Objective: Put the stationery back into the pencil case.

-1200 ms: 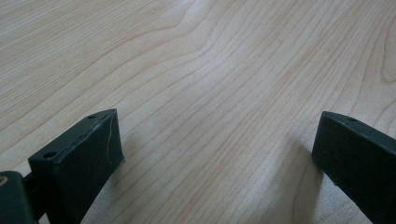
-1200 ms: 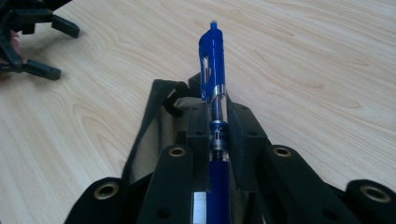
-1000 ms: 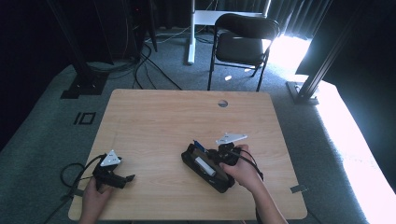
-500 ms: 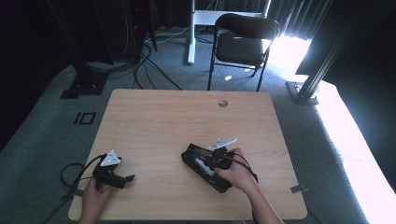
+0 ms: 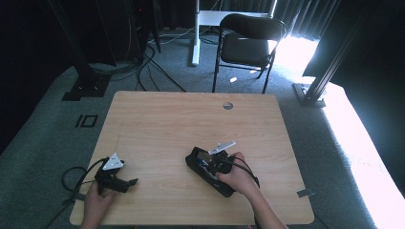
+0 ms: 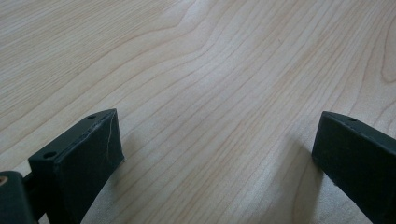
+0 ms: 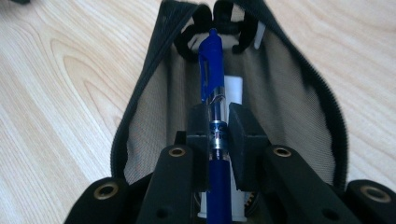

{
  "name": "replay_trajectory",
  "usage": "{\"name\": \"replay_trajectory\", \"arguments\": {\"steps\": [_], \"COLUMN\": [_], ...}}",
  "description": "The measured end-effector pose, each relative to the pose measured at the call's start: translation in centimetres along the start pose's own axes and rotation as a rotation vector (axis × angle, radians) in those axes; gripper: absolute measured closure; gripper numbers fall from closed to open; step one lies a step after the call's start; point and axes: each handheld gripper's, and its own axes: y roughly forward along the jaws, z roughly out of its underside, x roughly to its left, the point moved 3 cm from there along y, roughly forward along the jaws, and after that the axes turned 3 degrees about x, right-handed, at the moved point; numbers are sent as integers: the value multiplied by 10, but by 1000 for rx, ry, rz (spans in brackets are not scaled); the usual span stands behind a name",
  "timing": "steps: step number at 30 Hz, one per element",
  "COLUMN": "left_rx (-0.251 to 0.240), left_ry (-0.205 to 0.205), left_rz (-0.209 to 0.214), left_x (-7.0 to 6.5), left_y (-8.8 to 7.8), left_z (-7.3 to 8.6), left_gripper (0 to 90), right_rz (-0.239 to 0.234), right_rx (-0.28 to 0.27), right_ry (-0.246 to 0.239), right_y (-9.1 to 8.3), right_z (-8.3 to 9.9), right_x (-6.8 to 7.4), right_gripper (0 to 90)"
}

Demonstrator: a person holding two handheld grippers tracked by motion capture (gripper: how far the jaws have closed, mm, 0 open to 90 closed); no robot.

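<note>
One blue pen [image 7: 212, 116], pinched between the closed jaws of the right gripper [image 7: 215, 135] and reaching lengthwise into the open mouth of a black pencil case [image 7: 289, 88]. Lower barrel cut off by the bottom edge of the right gripper view; clip end up near the far end of the case. Beneath the pen, something white [image 7: 232, 88] lying on the grey lining, mostly covered by pen and jaws, so hard to name. Dark looped shapes at the far end of the case, blurred, not to be made out.

Seen from the high view, the pencil case [image 5: 198, 167] lying aslant on the near right part of the wooden table [image 5: 191, 119], half covered by the right hand [image 5: 241, 176] and right gripper [image 5: 215, 164]; pen too small to tell apart there. Lower over the case than a second ago, with the grey plate nearer the table.

Well apart at the near left edge, the left gripper [image 5: 125, 182] resting on the table in the left hand [image 5: 98, 202], in the same spot as before. Jaws spread wide in the left gripper view, nothing but bare wood between them, each jaw cut off by the frame edge.

Beyond the table, a black chair [image 5: 248, 45] on the grey floor.
</note>
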Motion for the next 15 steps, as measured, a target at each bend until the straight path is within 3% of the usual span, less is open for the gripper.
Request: {"name": "replay_trajectory", "arguments": {"steps": [7,15], "left_rx": [1,0], "left_ry": [1,-1], "left_rz": [0,-1], "left_x": [0,0], "left_y": [0,0], "left_z": [0,0], "left_gripper": [19,19], "right_rz": [7,-24], "right_rx": [24,-24], "right_ry": [4,28], "right_y": [4,-7], "right_z": [1,-1], "right_x": [0,-1], "right_gripper": [750,706]}}
